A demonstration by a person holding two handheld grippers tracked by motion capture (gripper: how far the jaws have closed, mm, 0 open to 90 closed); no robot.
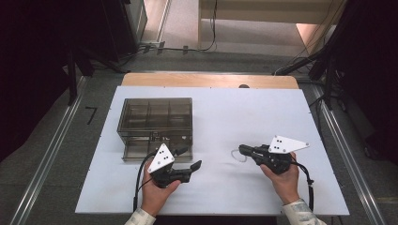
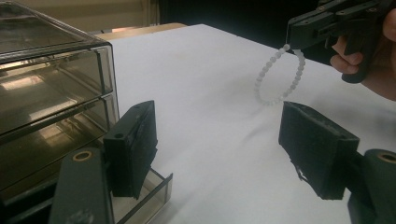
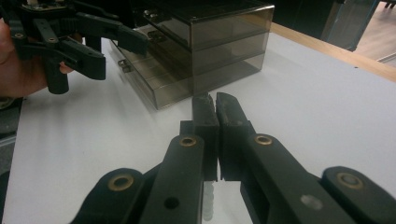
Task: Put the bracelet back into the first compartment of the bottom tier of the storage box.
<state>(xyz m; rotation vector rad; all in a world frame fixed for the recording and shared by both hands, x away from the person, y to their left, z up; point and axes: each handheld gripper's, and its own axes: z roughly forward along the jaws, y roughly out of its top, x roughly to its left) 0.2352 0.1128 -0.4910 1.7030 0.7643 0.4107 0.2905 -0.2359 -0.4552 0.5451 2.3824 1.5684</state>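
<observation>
A smoky clear drawer box [image 1: 157, 119] stands at the left of the white table, its bottom drawer [image 1: 141, 151] pulled out a little. My left gripper [image 1: 190, 158] is open just right of that drawer, with nothing between its pads [image 2: 133, 149]. My right gripper [image 1: 241, 149] is shut on a bracelet of pale translucent beads [image 1: 236, 156]. The bracelet [image 2: 280, 77] hangs as a loop from the right gripper's tips [image 2: 292, 39], its lowest beads about at the table. In the right gripper view the jaws [image 3: 215, 109] are pressed together, with beads [image 3: 208, 200] showing below them.
The white sheet [image 1: 263, 112] covers most of a wooden tabletop whose far edge [image 1: 209, 79] shows. The drawer box [image 3: 210, 51] has several compartments. Dark stands and cables crowd the floor beyond the table.
</observation>
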